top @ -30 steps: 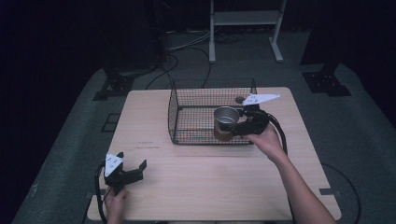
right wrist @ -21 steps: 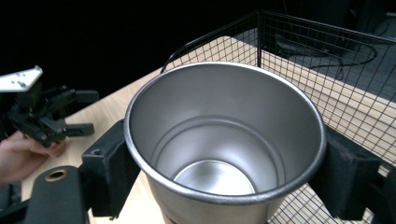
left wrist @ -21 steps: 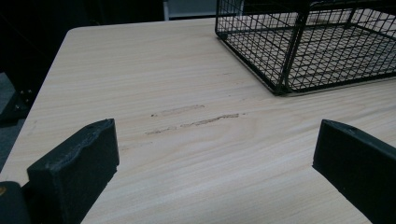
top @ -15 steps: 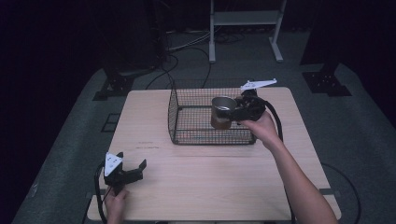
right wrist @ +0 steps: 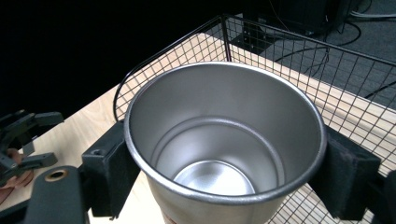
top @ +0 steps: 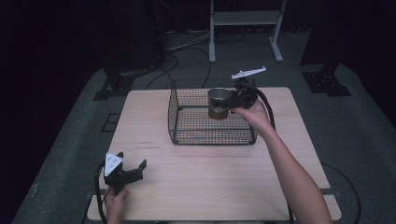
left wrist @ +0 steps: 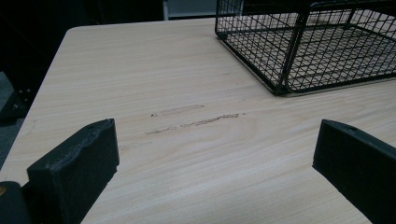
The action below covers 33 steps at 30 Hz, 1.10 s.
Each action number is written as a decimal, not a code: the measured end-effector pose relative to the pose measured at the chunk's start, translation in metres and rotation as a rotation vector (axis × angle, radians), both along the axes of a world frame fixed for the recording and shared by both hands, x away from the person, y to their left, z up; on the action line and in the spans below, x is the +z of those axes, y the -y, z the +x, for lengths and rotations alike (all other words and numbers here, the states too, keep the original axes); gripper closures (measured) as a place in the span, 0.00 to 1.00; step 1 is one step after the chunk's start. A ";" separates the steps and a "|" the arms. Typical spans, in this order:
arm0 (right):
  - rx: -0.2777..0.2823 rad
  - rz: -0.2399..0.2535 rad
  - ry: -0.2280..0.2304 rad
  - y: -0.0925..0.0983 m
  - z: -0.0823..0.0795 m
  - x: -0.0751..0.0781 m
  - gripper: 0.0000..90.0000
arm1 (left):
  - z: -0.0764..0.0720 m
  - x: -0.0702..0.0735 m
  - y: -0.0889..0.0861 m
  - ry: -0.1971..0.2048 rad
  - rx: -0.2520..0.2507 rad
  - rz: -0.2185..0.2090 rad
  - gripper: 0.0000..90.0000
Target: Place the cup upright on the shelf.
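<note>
This looks like a lab or a recording studio. A plain wooden table (top: 210,177) stands on grey carpet (top: 355,121). Behind the table are black curtains, loose cables (top: 187,44) and a white metal stand (top: 245,18).

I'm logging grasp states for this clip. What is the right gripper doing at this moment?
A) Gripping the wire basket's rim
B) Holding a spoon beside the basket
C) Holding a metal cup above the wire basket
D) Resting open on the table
C: the right gripper has its jaws clamped on either side of the metal cup, held up over the wire basket, while the left gripper rests open near the table's front edge.
</note>
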State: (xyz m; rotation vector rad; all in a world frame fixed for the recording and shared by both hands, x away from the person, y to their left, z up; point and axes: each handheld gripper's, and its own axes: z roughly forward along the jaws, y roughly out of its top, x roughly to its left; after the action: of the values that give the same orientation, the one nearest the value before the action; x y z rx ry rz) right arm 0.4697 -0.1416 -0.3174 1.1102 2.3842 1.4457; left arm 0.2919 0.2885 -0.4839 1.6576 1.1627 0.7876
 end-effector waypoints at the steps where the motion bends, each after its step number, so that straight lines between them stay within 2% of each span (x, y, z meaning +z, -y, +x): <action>1: 0.000 0.000 0.000 0.000 0.000 0.000 0.20 | 0.000 0.000 0.000 0.000 0.000 0.000 0.00; 4: -0.007 -0.032 -0.004 -0.009 0.010 0.002 0.20 | 0.000 0.000 -0.001 0.000 0.001 -0.002 0.00; 11: -0.009 -0.038 -0.005 -0.018 0.019 -0.001 0.20 | 0.000 0.000 -0.002 0.002 -0.001 -0.009 0.00; 17: -0.006 -0.058 -0.026 -0.024 0.031 -0.012 0.20 | -0.001 0.001 -0.001 -0.002 -0.004 -0.006 0.00; 20: -0.021 -0.087 -0.023 -0.027 0.038 -0.021 0.20 | -0.002 0.001 -0.001 0.003 -0.004 -0.005 0.00; 27: -0.041 -0.097 -0.033 -0.029 0.048 -0.032 0.20 | -0.002 0.001 -0.002 0.002 -0.003 -0.012 0.00; 33: -0.032 -0.108 -0.037 -0.031 0.054 -0.041 0.20 | -0.002 0.001 -0.002 0.009 -0.003 -0.015 0.00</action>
State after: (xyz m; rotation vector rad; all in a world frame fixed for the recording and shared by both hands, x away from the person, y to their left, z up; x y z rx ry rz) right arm 0.5233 -0.1105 -0.3585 1.1530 2.4260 1.2815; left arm 0.2897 0.2902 -0.4831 1.6418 1.1566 0.7825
